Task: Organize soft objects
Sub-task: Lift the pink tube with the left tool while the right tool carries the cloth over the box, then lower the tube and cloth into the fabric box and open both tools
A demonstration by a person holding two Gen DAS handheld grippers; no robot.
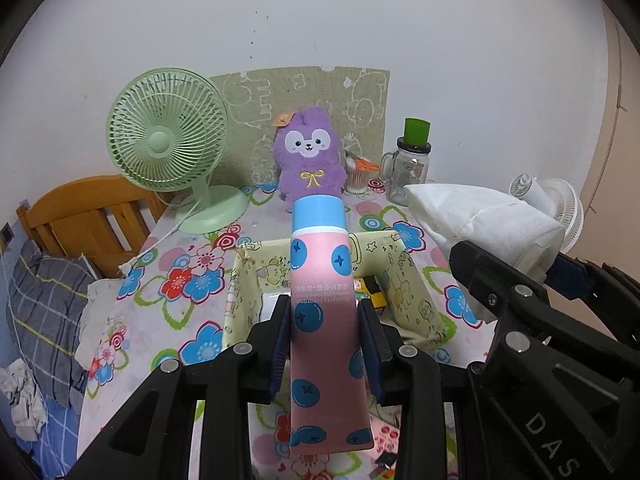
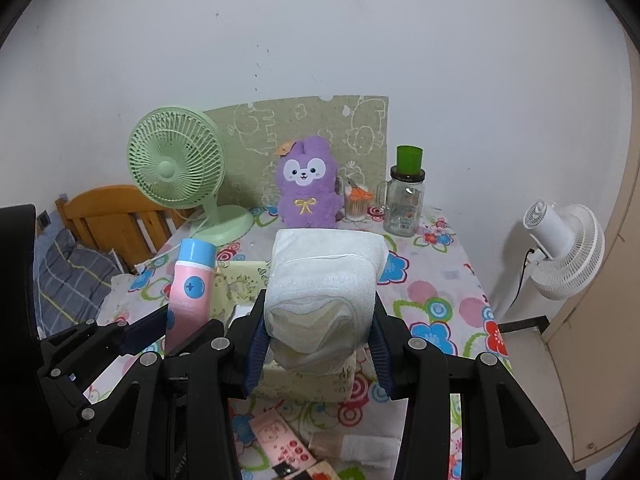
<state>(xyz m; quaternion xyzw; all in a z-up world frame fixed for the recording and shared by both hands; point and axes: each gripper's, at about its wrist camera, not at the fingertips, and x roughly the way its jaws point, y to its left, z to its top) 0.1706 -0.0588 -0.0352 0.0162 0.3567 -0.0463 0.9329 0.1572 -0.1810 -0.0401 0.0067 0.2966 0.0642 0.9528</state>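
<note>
Hard to see much inside the pale green fabric storage box with cartoon prints [image 1: 416, 280], since both held items sit right in front of it. Only a yellow and black something and a white corner peek out of it in the left wrist view, too blocked to identify. At the near edge of the table a few flat pink packets and a small clear pack [image 2: 352, 446] are cut off by the gripper frames.

The left gripper [image 1: 324, 344] is clamped narrow on a pink squeeze tube with blue berry dots and a light blue cap [image 1: 322, 320], cap pointing away, the tube smooth and glossy, its flat crimped end toward the camera. The right gripper [image 2: 316, 340] squeezes a white soft plastic-wrapped tissue pack [image 2: 324, 284], crinkly and pillow-shaped, bulging between the blue pads. Both items hang above the box, which sits mid-table on the flowery tablecloth [image 2: 436, 300].

Along the far edge by the wall: a mint green plastic desk fan [image 1: 168, 148] at the left corner, a fuzzy purple plush animal with a yellow bow [image 1: 310, 156] in the middle, a small cup of cotton swabs [image 2: 356, 202], then a clear glass mug jar with a green lid [image 1: 410, 164]. A white fan [image 2: 564, 244] stands off the right edge of the table.
</note>
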